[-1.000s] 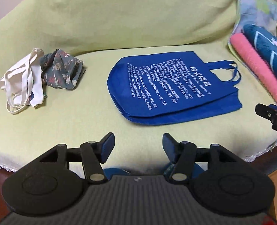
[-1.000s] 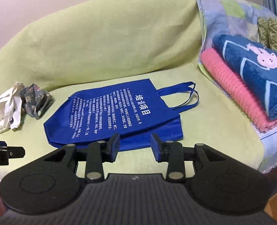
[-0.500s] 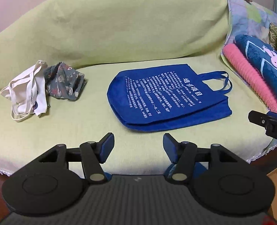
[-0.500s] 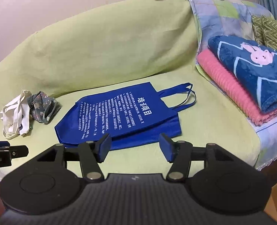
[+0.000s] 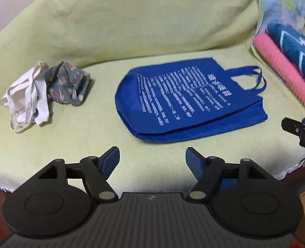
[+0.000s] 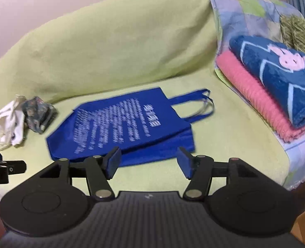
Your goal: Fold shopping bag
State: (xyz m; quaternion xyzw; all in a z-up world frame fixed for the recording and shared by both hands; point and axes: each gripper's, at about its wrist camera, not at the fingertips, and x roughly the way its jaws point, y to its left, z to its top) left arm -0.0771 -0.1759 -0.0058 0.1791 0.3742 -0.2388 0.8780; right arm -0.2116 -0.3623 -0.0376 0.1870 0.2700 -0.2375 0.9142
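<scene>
Left gripper (image 5: 152, 161) and right gripper (image 6: 148, 162): jaws wide apart, empty, hovering at the sofa (image 5: 70, 144) front edge. Just beyond them the blue bag (image 5: 185, 105) lies flat, unfolded, white print up, handles (image 5: 253, 78) toward the folded blankets (image 6: 276, 86). White bag (image 5: 26, 103) and patterned cloth (image 5: 67, 86) sit crumpled left of the blue bag.

Both wrist cameras looked forward and down from the front edge of the green-covered sofa seat (image 5: 49, 140), well back. Shared field: flat blue non-woven shopping bag with white print (image 5: 185, 101) (image 6: 129, 124), at 12 o'clock in each.
</scene>
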